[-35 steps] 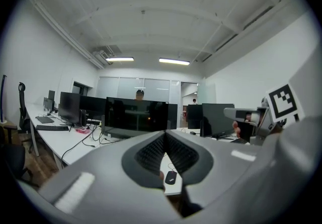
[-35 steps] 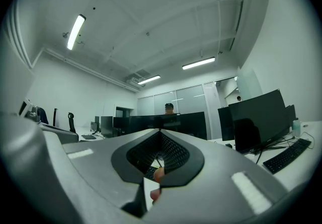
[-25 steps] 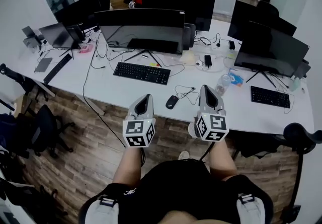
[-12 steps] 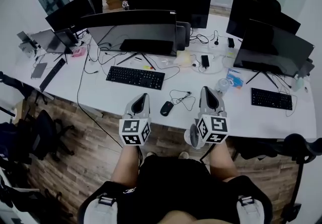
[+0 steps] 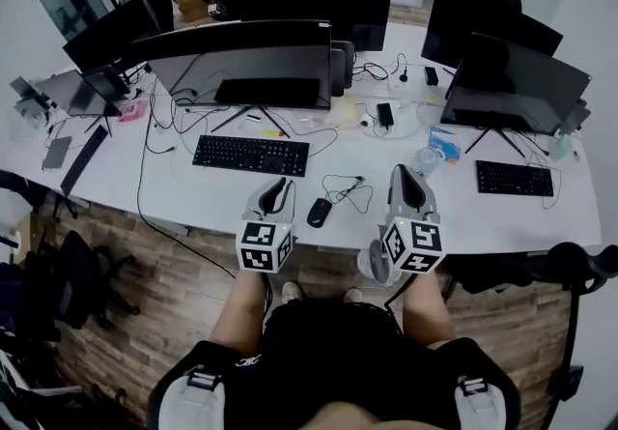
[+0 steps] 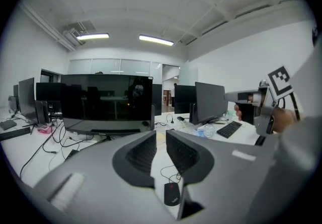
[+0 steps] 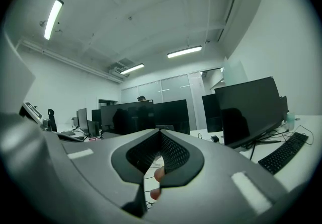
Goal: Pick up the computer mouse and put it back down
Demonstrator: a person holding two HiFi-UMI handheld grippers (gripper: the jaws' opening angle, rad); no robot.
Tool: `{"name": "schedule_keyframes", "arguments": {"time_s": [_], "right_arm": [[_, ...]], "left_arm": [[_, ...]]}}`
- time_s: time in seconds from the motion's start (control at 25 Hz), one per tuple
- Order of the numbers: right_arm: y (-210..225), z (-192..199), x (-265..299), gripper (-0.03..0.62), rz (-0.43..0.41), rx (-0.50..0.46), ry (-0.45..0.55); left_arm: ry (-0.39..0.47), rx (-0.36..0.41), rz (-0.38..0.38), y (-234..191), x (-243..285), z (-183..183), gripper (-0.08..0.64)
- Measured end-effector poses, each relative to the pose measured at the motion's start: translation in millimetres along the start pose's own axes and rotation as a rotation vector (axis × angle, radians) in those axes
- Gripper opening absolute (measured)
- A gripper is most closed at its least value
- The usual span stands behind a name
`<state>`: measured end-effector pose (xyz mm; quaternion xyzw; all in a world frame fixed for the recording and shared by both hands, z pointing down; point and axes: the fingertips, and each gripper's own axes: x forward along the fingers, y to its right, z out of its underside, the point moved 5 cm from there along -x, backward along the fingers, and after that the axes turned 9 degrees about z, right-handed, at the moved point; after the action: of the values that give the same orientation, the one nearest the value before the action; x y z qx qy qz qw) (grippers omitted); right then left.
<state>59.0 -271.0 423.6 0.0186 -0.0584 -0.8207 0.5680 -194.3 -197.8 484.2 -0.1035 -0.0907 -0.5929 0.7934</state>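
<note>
A flat black keyboard (image 5: pixel 250 155) lies on the long white desk (image 5: pixel 193 198), in front of a wide dark monitor (image 5: pixel 246 61). To its right, at the desk's near edge, the person holds out the grey left gripper (image 5: pixel 280 185) with its marker cube nearest the body; its ribbed jaws are drawn together with nothing between them, only a thin slit showing at the tips (image 6: pixel 160 135). Just right of that gripper and slightly ahead of it, the small black computer mouse (image 5: pixel 319 213) with a red scroll wheel sits flat on the desk, untouched, and it shows low between the jaws in the left gripper view (image 6: pixel 172 194). A loose coil of thin black cable (image 5: pixel 346 191) lies just beyond it. Further right, the grey right gripper (image 5: pixel 406 173) is held level over the desk edge, its jaws meeting at the tips (image 7: pixel 160 133) and holding nothing. A second black keyboard (image 5: pixel 515 179) lies well off to its right.
</note>
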Motion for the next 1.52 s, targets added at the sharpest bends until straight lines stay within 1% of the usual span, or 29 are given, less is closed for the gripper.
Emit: {"name": "schedule_keyframes", "arguments": {"time_s": [0.08, 0.2, 0.36, 0.48, 0.56, 0.72, 0.92, 1.08, 1.2, 1.36, 1.52], "right_arm": [[-2.6, 0.6, -1.9, -0.003, 0.018, -0.004, -0.003], [-2.6, 0.5, -3.6, -0.003, 0.046, -0.013, -0.004], [1.6, 1.8, -8.0, -0.003, 0.086, -0.023, -0.007], [6.1, 2.4, -12.0, -0.003, 0.119, -0.032, -0.013], [9.1, 2.8, -14.9, -0.003, 0.139, -0.036, -0.016], [15.1, 5.2, -21.1, -0.003, 0.175, -0.046, -0.026], [22.3, 10.4, -28.9, -0.003, 0.217, -0.055, -0.042], [28.2, 13.4, -35.7, -0.003, 0.248, -0.060, -0.052], [34.4, 15.4, -40.5, -0.003, 0.270, -0.060, -0.060], [43.0, 19.5, -46.9, -0.003, 0.298, -0.057, -0.070], [50.4, 20.7, -50.4, -0.003, 0.321, -0.054, -0.075]], "left_arm": [[-0.018, -0.004, 0.034, -3.1, 4.1, 4.3, 0.064], [-0.055, -0.005, 0.076, -6.0, 13.2, 14.8, 0.096], [-0.122, -0.007, 0.137, -3.7, 28.6, 36.1, 0.164], [-0.178, -0.004, 0.174, -0.8, 40.8, 54.1, 0.182], [-0.215, -0.007, 0.201, 2.2, 48.9, 66.6, 0.243], [-0.294, -0.012, 0.240, 8.5, 65.6, 91.1, 0.295], [-0.394, -0.003, 0.251, 15.8, 85.6, 124.1, 0.332], [-0.471, -0.002, 0.261, 26.0, 97.3, 142.3, 0.359], [-0.490, 0.022, 0.254, 26.1, 112.8, 160.2, 0.360], [-0.554, 0.008, 0.242, 29.4, 121.9, 177.0, 0.360], [-0.580, 0.008, 0.239, 29.7, 133.0, 190.8, 0.360]]}}
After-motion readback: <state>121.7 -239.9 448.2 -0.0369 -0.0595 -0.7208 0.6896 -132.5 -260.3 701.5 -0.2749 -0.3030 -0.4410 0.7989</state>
